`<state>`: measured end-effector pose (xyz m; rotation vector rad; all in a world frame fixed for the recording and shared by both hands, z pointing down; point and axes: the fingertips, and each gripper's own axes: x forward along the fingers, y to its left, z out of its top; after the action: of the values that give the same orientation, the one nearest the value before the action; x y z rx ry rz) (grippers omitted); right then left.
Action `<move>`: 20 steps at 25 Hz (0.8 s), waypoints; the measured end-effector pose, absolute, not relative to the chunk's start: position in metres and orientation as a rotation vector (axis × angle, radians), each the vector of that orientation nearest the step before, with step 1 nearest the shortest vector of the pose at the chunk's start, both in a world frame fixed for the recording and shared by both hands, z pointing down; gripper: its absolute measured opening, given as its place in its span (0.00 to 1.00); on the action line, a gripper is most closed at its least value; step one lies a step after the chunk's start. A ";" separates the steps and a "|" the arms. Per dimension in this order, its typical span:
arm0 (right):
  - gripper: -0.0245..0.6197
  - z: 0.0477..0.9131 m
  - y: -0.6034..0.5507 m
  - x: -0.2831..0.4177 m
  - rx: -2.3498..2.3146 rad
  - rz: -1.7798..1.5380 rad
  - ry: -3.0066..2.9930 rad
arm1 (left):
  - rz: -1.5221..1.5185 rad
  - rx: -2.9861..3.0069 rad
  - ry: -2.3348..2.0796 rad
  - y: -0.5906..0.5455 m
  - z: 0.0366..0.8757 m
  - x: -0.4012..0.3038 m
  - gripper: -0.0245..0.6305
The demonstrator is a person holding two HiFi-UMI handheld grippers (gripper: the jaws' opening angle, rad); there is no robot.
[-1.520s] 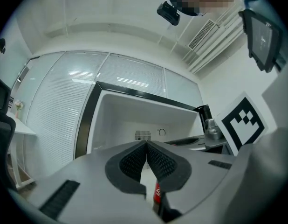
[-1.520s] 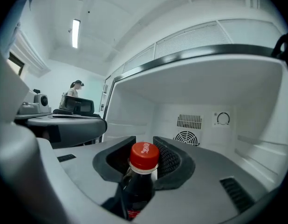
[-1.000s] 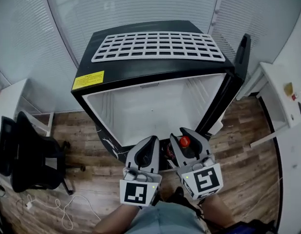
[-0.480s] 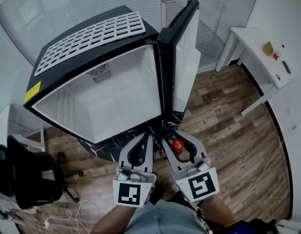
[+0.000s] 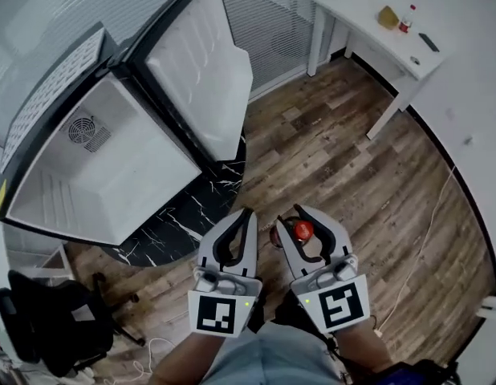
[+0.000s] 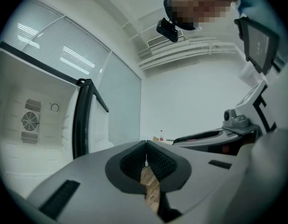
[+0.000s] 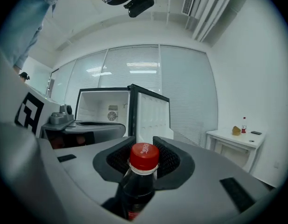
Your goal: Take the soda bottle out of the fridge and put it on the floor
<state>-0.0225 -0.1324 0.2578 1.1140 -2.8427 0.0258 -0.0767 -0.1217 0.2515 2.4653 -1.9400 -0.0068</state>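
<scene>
Soda bottle [image 7: 138,186] out of the fridge [image 5: 111,167], held over the wooden floor [image 5: 352,183].
Right gripper [image 7: 143,140]: jaws clamped on the bottle's neck just under the red cap [image 7: 144,156]; dark bottle upright, hanging clear of the floor. Left gripper [image 6: 146,144]: jaws closed tip to tip, nothing between them, just beside the right one. Fridge stands to the left, empty white interior showing, its door [image 5: 204,70] swung wide. White table [image 5: 376,30] by the far wall, well apart.
</scene>
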 end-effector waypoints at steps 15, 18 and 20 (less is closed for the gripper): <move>0.24 0.328 -0.110 0.205 1.710 0.186 -2.448 | 0.083 2.782 -1.330 -0.138 0.310 0.143 0.06; 0.24 0.344 -0.100 0.240 1.797 0.208 -2.379 | 0.092 2.801 -1.227 -0.133 0.326 0.179 0.06; 0.24 0.355 -0.092 0.262 1.848 0.229 -2.338 | 0.110 2.821 -1.158 -0.127 0.337 0.202 0.06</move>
<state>0.2623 -0.0925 0.3549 1.8480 -2.3383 0.2285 0.2021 -0.1273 0.3372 2.8209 -1.1584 0.1099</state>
